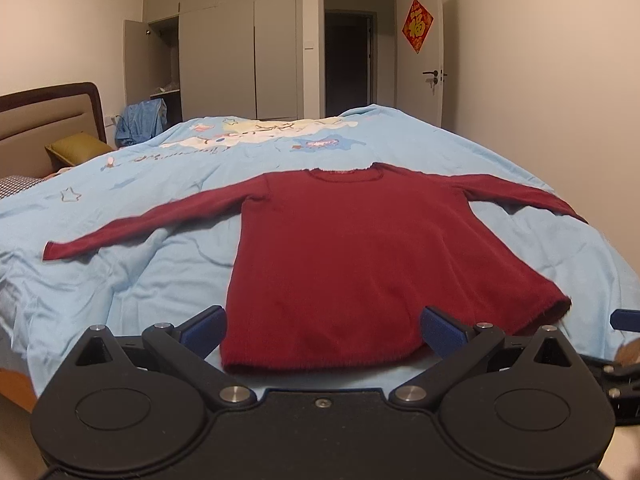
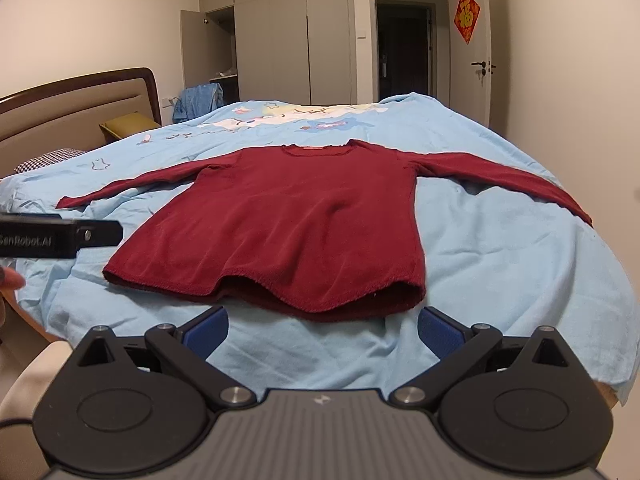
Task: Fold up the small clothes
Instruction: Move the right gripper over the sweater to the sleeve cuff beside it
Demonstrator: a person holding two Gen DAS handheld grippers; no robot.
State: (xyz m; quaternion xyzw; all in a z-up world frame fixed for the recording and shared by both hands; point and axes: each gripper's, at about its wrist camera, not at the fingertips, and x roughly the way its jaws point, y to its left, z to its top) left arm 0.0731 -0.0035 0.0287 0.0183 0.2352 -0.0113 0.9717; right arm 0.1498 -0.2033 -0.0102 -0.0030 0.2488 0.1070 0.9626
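- So, your dark red sweater (image 1: 352,256) lies flat on the light blue bed cover (image 1: 132,280), front side down or up I cannot tell, with the neck far from you and the bottom hem close to you.
- Both sleeves are stretched out to the sides. The left sleeve (image 1: 132,224) reaches far out across the cover, and the right sleeve (image 2: 508,178) runs toward the edge of the bed.
- Your left tongs (image 1: 324,330) are spread wide and hold nothing. They hang just over the near hem, and the sweater shows between the two blue pads.
- Your right tongs (image 2: 322,330) are spread wide too, and they hold nothing. They sit a little back from the hem (image 2: 320,304), over bare cover.
- In the right view the hem gapes a bit at the front, so the two layers are not pressed together there.
- No fold is made yet, as far as I can see. The sweater is only laid out and smooth.
- I think all the folding is left for you: bring the sleeves in over the body, then fold the body up into a small neat stack.
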